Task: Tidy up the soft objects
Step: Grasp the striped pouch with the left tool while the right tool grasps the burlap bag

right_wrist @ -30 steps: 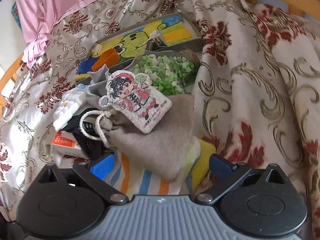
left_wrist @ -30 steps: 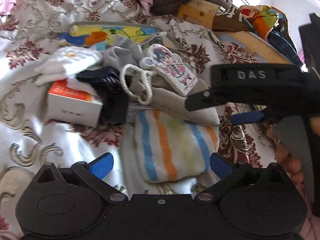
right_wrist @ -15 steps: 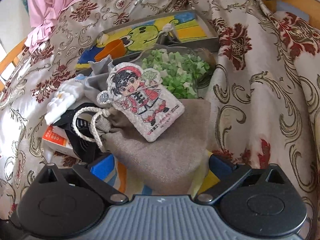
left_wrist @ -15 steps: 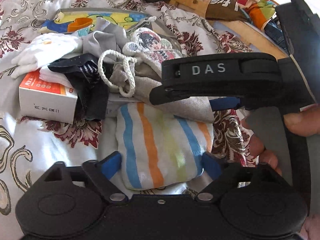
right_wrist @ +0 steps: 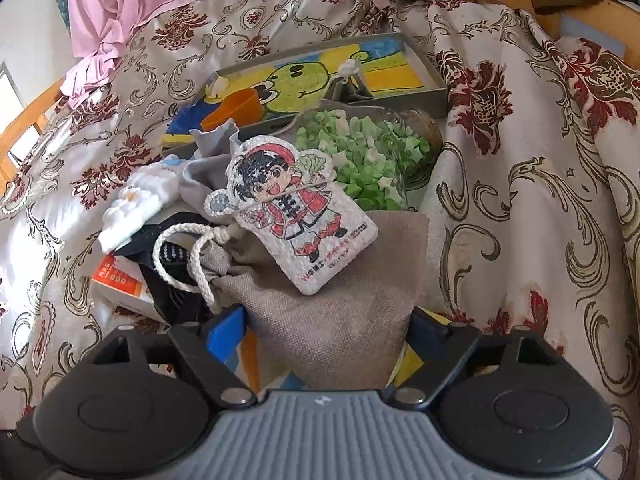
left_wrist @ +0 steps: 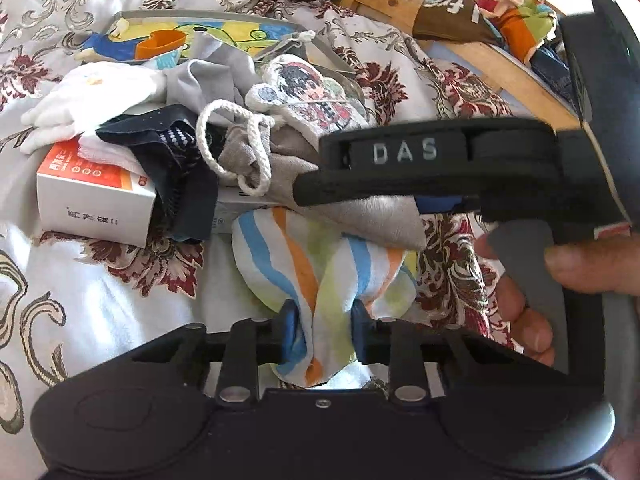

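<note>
A pile of soft things lies on the floral bedspread. My left gripper is shut on the striped cloth, which bunches between its blue pads. My right gripper has its jaws around the near end of the grey drawstring pouch, pads touching its sides; it also shows from the side in the left wrist view. A cartoon-figure tag lies on the pouch. White gloves, a dark sock and a grey cloth lie at the left.
An orange-white box sits under the sock. A picture tray and a clear container of green pieces lie behind the pile. A wooden bed frame with clothes runs at the right. A pink sheet lies at the back.
My left gripper has closed on the striped cloth and bunched it. My right gripper has moved forward and narrowed around the grey pouch.
</note>
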### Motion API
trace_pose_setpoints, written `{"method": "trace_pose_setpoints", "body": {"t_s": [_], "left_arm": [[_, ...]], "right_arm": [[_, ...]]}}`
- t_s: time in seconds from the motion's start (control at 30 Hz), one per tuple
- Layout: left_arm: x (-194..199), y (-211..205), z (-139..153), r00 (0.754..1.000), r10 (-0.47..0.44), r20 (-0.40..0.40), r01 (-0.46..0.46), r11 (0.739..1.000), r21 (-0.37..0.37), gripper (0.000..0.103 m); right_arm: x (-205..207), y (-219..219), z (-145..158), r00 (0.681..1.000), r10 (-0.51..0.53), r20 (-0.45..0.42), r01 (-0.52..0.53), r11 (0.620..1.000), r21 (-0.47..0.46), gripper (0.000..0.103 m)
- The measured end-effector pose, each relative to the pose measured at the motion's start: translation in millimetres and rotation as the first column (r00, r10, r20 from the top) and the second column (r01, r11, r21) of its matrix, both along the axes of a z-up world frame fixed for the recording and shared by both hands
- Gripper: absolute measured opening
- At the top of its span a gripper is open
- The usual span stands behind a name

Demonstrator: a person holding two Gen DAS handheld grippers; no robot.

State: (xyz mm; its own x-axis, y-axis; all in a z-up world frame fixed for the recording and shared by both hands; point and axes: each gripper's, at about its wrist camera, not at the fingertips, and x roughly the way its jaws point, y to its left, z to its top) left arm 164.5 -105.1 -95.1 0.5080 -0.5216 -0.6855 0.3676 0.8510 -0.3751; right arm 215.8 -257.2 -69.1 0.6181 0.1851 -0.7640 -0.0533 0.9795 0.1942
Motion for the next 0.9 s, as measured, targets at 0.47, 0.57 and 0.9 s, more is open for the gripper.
{"method": "trace_pose_setpoints", "body": {"t_s": [0.47,0.57,0.9], "left_arm": [[-16,28,24,0.990,0.141,0.027,-0.141,0.990,0.012,0.019],[-25,35,33,0.985,0.164,0.054,-0.165,0.986,0.032,0.018],[-50,86,64,0.922,0.364,0.129,-0.375,0.924,0.069,0.017]], "right_arm": [[-11,-3,7,1.000,0.017,0.020,-0.018,1.000,0.015,0.041],[-17,0,11,0.998,0.033,0.047,-0.033,0.999,0.009,0.031],[-51,19,35,0.967,0.181,0.181,-0.180,0.983,-0.026,0.029]]}}
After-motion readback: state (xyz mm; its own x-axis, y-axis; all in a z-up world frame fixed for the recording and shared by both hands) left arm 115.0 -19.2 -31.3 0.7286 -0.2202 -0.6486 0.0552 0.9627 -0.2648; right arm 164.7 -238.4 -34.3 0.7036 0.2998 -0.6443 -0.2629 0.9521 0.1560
